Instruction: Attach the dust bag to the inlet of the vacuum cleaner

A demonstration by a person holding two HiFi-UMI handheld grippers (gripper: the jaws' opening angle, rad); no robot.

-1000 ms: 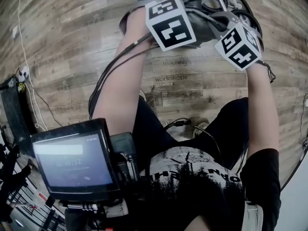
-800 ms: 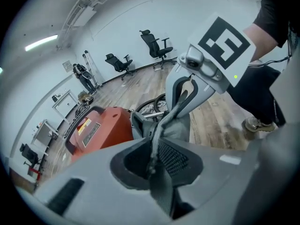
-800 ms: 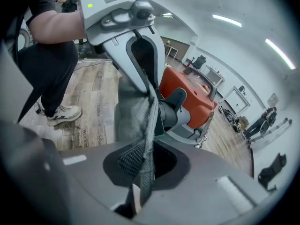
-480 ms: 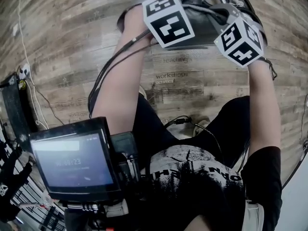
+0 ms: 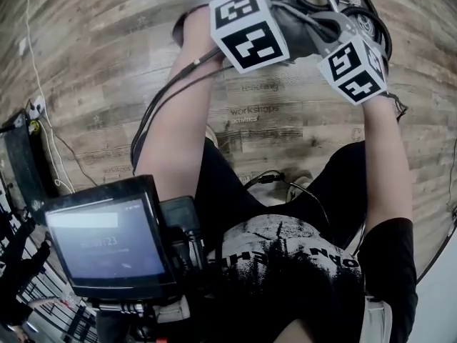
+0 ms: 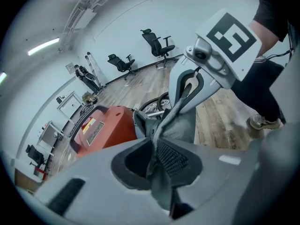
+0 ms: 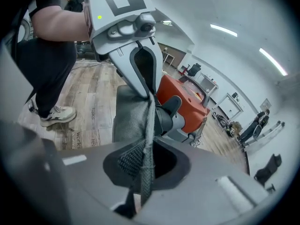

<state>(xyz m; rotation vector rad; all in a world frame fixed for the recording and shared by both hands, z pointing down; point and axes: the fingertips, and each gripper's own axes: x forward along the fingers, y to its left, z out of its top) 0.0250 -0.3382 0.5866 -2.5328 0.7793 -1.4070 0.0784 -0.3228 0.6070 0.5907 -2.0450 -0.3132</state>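
Observation:
A grey fabric dust bag (image 6: 185, 123) hangs stretched between my two grippers, in front of the orange vacuum cleaner (image 6: 105, 128). The left gripper (image 6: 157, 161) has an edge of the dust bag between its jaws, which have just been closing on it. My right gripper (image 7: 143, 168) is shut on the opposite edge of the dust bag (image 7: 129, 111). The vacuum cleaner (image 7: 185, 95) shows its dark inlet (image 7: 168, 110) just beyond the fabric. In the head view both marker cubes, left (image 5: 248, 31) and right (image 5: 353, 66), cover the jaws and most of the dust bag (image 5: 303, 27).
A black hose and cables (image 5: 360, 9) lie by the vacuum on the wooden floor (image 5: 100, 63). The operator's legs and a shoe (image 7: 54, 115) stand close behind. Office chairs (image 6: 159, 43) and a person (image 6: 86, 76) are far off by the wall.
Both marker cubes have tilted slightly and hardly shifted place. The dust bag stays held between the two grippers.

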